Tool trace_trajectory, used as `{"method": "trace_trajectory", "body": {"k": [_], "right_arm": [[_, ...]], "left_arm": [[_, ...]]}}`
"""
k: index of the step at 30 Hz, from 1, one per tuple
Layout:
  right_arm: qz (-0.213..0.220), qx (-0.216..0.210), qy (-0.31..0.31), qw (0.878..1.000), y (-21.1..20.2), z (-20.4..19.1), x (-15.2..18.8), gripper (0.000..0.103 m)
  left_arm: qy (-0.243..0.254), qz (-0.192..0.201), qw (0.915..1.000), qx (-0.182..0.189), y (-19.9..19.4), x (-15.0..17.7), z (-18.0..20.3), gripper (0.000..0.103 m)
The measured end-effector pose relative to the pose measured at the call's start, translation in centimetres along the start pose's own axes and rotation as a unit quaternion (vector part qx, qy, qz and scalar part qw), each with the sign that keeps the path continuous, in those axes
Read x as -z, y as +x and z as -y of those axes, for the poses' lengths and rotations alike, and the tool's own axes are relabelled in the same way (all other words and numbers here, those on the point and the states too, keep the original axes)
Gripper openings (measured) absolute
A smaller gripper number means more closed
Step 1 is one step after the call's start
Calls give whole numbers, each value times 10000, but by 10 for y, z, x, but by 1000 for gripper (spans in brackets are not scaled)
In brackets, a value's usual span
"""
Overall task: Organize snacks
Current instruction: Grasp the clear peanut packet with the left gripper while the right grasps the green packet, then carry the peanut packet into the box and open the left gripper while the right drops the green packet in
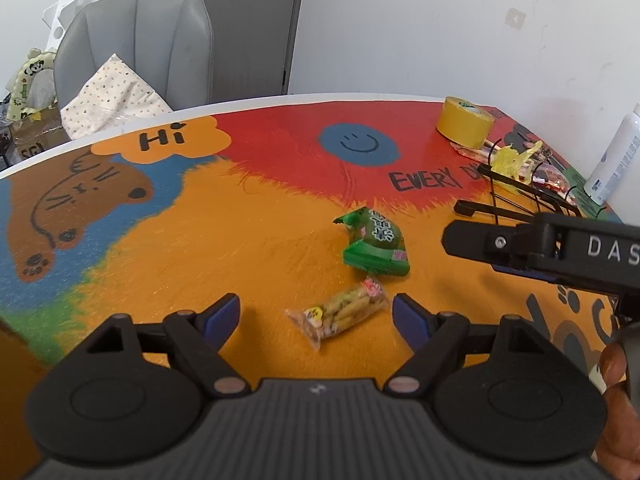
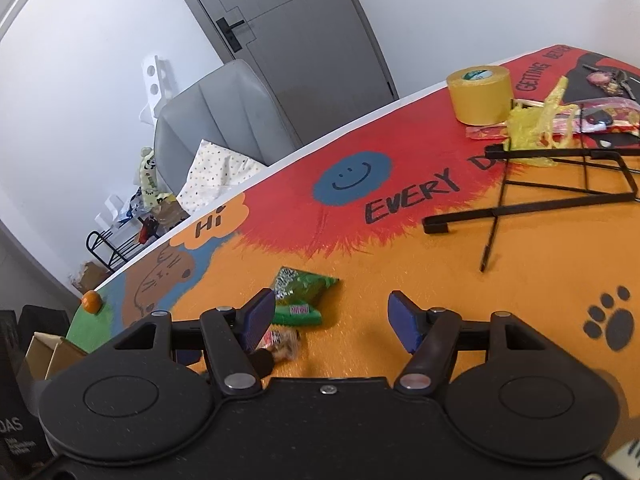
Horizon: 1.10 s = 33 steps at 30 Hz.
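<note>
Left gripper [image 1: 316,316] spread wide, straddling clear crinkly packet of tan snack sticks [image 1: 340,312] on tabletop [image 1: 240,240]; pick likely next: lower, close. Green foil snack bag [image 1: 374,242] just beyond. Right gripper [image 2: 332,316] also apart, empty. Black wire rack [image 2: 560,184], yellow tape roll [image 2: 480,94] further off; grey chair [image 1: 136,48], white walls.

bright, even indoor light; soft shadows; fisheye-warped edges.
</note>
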State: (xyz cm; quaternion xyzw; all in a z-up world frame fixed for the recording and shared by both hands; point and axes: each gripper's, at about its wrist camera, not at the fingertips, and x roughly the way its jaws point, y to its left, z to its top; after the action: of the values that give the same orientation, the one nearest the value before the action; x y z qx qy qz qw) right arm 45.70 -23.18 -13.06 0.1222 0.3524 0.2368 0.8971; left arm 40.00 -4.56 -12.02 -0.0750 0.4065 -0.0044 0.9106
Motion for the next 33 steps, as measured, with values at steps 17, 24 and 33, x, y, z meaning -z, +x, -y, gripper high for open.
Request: {"method": "trace_trajectory", "body": {"k": [17, 24, 33], "right_arm": [[-274, -29, -247, 9993, 47, -31, -4, 64], [-431, 177, -329, 9984, 58, -35, 3, 40], [-386, 151, -299, 9987, 24, -33, 27, 29]], "left_arm": [[-167, 167, 9997, 112, 6, -1, -27, 44], [-102, 259, 9996, -10, 2, 7, -26, 18], [-101, 210, 9995, 225, -23, 24, -23, 17]]}}
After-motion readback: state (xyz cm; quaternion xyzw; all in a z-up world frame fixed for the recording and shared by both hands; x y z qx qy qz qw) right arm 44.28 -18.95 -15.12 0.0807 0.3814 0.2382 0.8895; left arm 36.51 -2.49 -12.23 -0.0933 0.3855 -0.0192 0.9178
